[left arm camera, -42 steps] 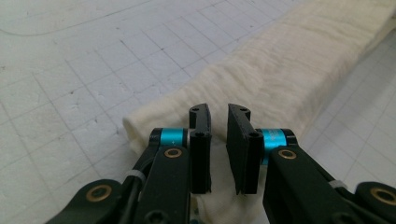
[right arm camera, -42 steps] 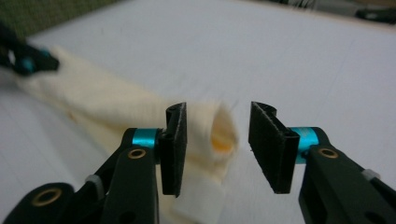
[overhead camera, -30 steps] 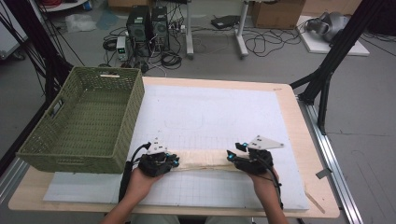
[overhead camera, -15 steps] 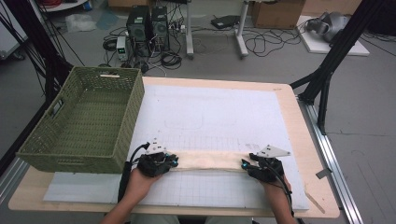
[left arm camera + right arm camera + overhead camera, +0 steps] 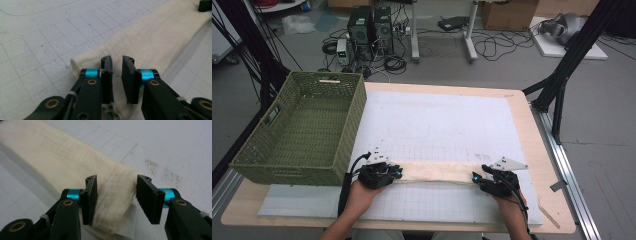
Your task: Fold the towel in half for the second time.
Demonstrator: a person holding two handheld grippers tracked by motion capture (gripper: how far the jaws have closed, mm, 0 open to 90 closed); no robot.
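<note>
Since a second ago our right gripper [image 5: 479,178] has slid outward along the cloth [image 5: 437,172], farther from the green basket [image 5: 302,135]. That folded strip lies flat on the counter [image 5: 542,150] just right of the basket. Both grippers straddle its ends, jaws parted, the left gripper [image 5: 398,173] narrowly and just opening, neither visibly pinching.

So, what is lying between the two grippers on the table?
In the high view, a folded cream cloth spans the white mat from the left gripper to the right gripper; nothing else lies there.
</note>
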